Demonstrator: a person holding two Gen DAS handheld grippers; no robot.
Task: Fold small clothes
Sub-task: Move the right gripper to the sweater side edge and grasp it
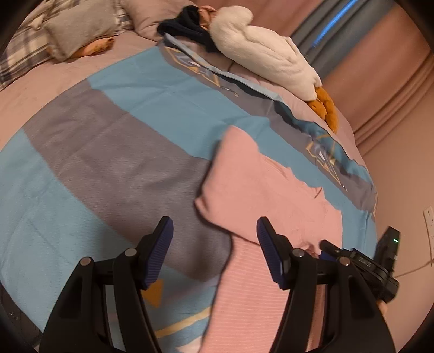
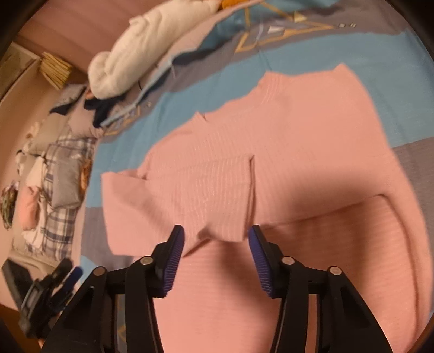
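A pink ribbed sweater (image 2: 312,135) lies flat on a blue and grey blanket (image 2: 190,89) on a bed. One sleeve (image 2: 211,184) is folded across its body. My right gripper (image 2: 216,233) hovers just over that sleeve's cuff edge, jaws apart, and the pads do not press on the cloth. In the left wrist view the sweater (image 1: 271,184) lies to the right. My left gripper (image 1: 214,225) stands open above the blanket (image 1: 108,152) at the sweater's edge, with nothing held. The right gripper's body (image 1: 360,260) shows at the lower right there.
A white plush toy (image 1: 265,49) with orange feet lies along the bed's far edge, next to dark clothes (image 1: 187,24). Grey and plaid pillows (image 1: 78,30) sit at the head. Pink curtains (image 1: 379,81) hang beyond the bed.
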